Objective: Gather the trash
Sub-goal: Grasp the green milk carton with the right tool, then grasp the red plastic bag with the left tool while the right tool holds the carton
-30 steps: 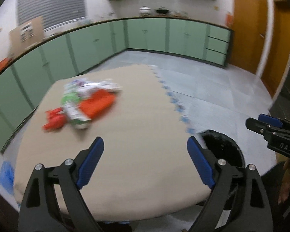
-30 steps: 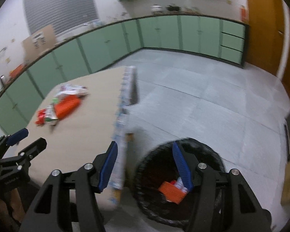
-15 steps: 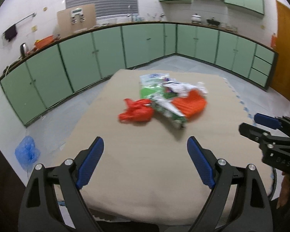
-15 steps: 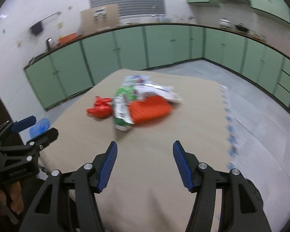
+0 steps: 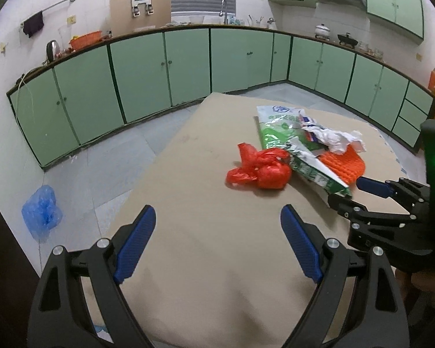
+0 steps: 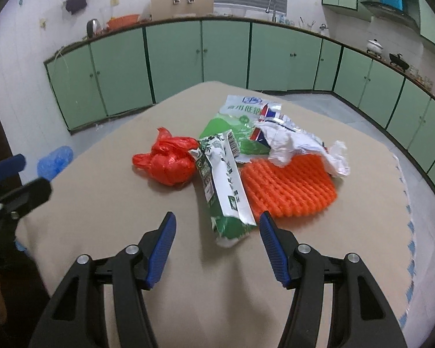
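A heap of trash lies on the beige mat: a red plastic bag, a green-and-white wrapper, an orange foam net, crumpled white paper and a green pouch. My right gripper is open and empty, its fingers either side of the wrapper's near end, slightly above it. My left gripper is open and empty, short of the red bag. The right gripper shows at the left wrist view's right edge, by the wrapper.
Green cabinets line the walls behind the mat. A blue plastic bag lies on the tiled floor left of the mat; it also shows in the right wrist view. The left gripper shows at that view's left edge.
Both grippers have swung left from the black bin beside the mat and now face the trash heap. The right gripper has come close to the green-and-white wrapper. Both stayed open.
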`<move>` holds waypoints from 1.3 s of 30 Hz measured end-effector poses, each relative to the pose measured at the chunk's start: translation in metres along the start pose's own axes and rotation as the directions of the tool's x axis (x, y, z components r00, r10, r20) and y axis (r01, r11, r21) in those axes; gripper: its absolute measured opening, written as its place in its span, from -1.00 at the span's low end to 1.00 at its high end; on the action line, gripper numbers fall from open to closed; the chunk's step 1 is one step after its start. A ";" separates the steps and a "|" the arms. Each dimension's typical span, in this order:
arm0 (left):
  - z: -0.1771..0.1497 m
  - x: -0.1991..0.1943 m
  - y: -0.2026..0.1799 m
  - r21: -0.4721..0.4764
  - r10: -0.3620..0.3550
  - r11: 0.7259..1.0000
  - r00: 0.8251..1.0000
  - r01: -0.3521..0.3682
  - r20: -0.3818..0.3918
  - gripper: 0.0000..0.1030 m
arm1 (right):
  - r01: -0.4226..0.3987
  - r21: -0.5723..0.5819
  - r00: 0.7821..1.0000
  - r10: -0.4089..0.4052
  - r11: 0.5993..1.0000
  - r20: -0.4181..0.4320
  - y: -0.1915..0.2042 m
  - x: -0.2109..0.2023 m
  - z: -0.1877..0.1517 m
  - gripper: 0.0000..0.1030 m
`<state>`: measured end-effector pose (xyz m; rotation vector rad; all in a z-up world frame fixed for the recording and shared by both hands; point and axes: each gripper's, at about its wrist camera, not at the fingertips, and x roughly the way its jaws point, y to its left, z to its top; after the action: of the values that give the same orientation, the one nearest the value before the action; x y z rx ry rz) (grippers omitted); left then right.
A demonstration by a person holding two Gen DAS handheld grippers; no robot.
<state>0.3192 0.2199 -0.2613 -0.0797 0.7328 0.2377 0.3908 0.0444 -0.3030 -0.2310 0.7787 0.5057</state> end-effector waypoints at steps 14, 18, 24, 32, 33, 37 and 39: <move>-0.002 0.018 -0.003 -0.011 -0.019 1.000 0.999 0.019 -0.033 0.65 | -0.010 0.014 0.999 0.010 1.000 -0.040 -0.015 0.010 -0.011 -0.61; 0.001 0.014 -0.010 -0.009 -0.032 0.999 0.999 0.031 -0.026 0.65 | -0.024 0.028 1.000 0.025 0.999 -0.014 -0.022 -0.010 -0.013 -0.62; 0.005 0.012 -0.029 0.022 -0.041 0.999 0.999 0.042 -0.017 0.65 | -0.050 0.063 0.999 0.048 0.997 0.025 -0.034 -0.033 -0.007 -0.64; 0.011 0.016 -0.043 0.038 -0.045 0.998 0.999 0.045 -0.016 0.65 | -0.086 0.098 0.995 0.081 0.991 0.056 -0.047 -0.047 -0.006 -0.66; 0.011 0.017 -0.044 0.042 -0.044 0.998 0.999 0.045 -0.016 0.65 | -0.088 0.099 0.995 0.081 0.991 0.065 -0.048 -0.051 -0.007 -0.66; 0.012 0.021 -0.050 0.045 -0.048 0.998 0.999 0.049 -0.020 0.65 | -0.087 0.102 0.993 0.077 0.991 0.094 -0.054 -0.069 -0.009 -0.66; 0.013 0.024 -0.054 0.048 -0.051 0.998 0.999 0.052 -0.019 0.65 | -0.083 0.109 0.992 0.071 0.991 0.105 -0.056 -0.075 -0.010 -0.66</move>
<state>0.3583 0.1739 -0.2682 -0.0548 0.7533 0.1706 0.3684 -0.0341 -0.2553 -0.0698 0.7167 0.5405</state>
